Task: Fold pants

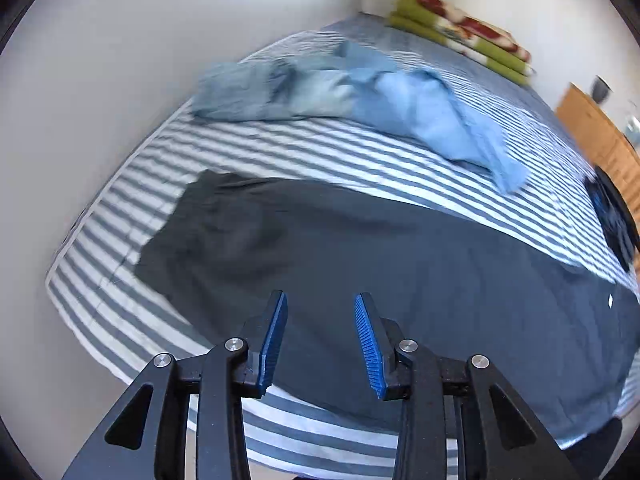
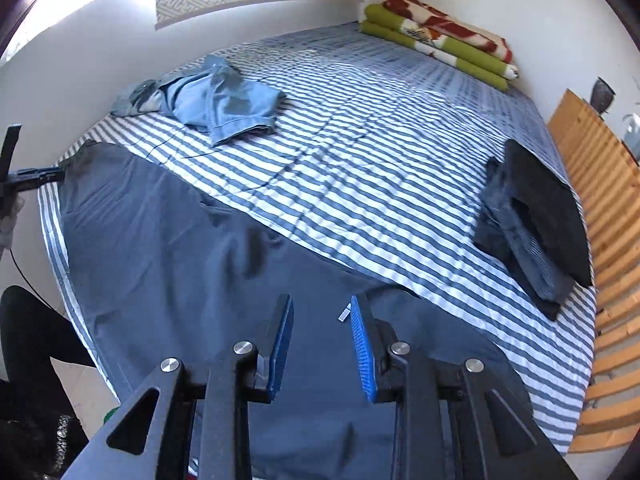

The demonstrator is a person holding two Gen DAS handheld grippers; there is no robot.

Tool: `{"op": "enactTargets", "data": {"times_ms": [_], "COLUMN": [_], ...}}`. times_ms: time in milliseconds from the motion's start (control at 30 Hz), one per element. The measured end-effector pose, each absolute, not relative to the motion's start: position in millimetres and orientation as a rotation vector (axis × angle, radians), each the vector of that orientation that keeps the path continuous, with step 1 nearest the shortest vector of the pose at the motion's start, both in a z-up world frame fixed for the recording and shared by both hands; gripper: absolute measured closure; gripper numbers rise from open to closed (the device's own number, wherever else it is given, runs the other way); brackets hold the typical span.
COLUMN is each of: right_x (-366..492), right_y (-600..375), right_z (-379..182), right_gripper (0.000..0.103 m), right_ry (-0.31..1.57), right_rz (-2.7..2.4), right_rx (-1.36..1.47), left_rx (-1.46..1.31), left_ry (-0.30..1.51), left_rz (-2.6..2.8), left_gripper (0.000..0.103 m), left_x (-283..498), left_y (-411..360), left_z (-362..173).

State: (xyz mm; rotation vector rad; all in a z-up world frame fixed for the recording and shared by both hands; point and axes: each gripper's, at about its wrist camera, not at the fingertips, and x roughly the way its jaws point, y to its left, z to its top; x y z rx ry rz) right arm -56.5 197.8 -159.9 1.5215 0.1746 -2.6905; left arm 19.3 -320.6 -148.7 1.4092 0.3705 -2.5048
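Observation:
Dark slate-blue pants (image 1: 360, 248) lie spread flat along the near side of the striped bed (image 1: 280, 148). My left gripper (image 1: 322, 300) hovers open over them, nothing between its blue pads (image 1: 276, 332). In the right wrist view the same pants (image 2: 160, 240) run from the left edge toward me. My right gripper (image 2: 320, 304) is open just above them, near a small white tag (image 2: 344, 314). The left gripper's black body (image 2: 32, 176) shows at the pants' far left end.
Crumpled light-blue jeans (image 2: 216, 100) lie toward the far left by the wall. A stack of folded dark garments (image 2: 532, 220) sits at the bed's right edge beside bare wooden slats (image 2: 600, 240). A folded green and red blanket (image 2: 440, 36) fills the far corner. A person's dark-clad leg (image 2: 28, 328) stands at the left.

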Motion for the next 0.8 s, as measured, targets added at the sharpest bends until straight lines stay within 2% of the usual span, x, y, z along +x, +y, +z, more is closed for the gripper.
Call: {"op": "enactTargets", "data": {"times_ms": [100,267,400,467,500,567,633,700,800], "right_x": [-94,-140,-182,-200,-207,-207,-197,-182,-165], "right_y": [169,132,127,138,149,164,164,149,113], "right_z": [-183,-223,-271,-283,-284,-279,-266,-256,-251], "right_gripper": [0.076,0.077,0.077,0.077,0.077,0.077,0.077,0.077,0.077], "right_ry": [0.157,0.174,0.073,0.110,0.056,-0.107,-0.127,-0.056,0.063], "right_rz": [-2.577,-2.407,-2.306,-2.392,-2.430,-2.418,-2.445,-2.434,-2.376], "right_rx": [1.583,1.680,1.779,1.831,1.847,1.827,1.778,1.734,1.706], "left_rx": [1.403,1.426,1.427,1.402,1.376,1.304,1.216,1.168,1.226], "left_ry": [0.451,0.453,0.426,0.459,0.473,0.540,0.605,0.647,0.652], "left_rz": [-2.438,-2.357,-2.342,-2.390,-2.428,-2.471,-2.484,-2.473,-2.458], "left_gripper": [0.065,0.065,0.066,0.066,0.066,0.061,0.041,0.037,0.037], "left_x": [19,14,15,17,21,32,44,51,43], "left_y": [-369,-413,-419,-423,-425,-435,-449,-462,-468], "left_z": [-167,-198,-209,-205,-198,-182,-170,-166,-177]}}
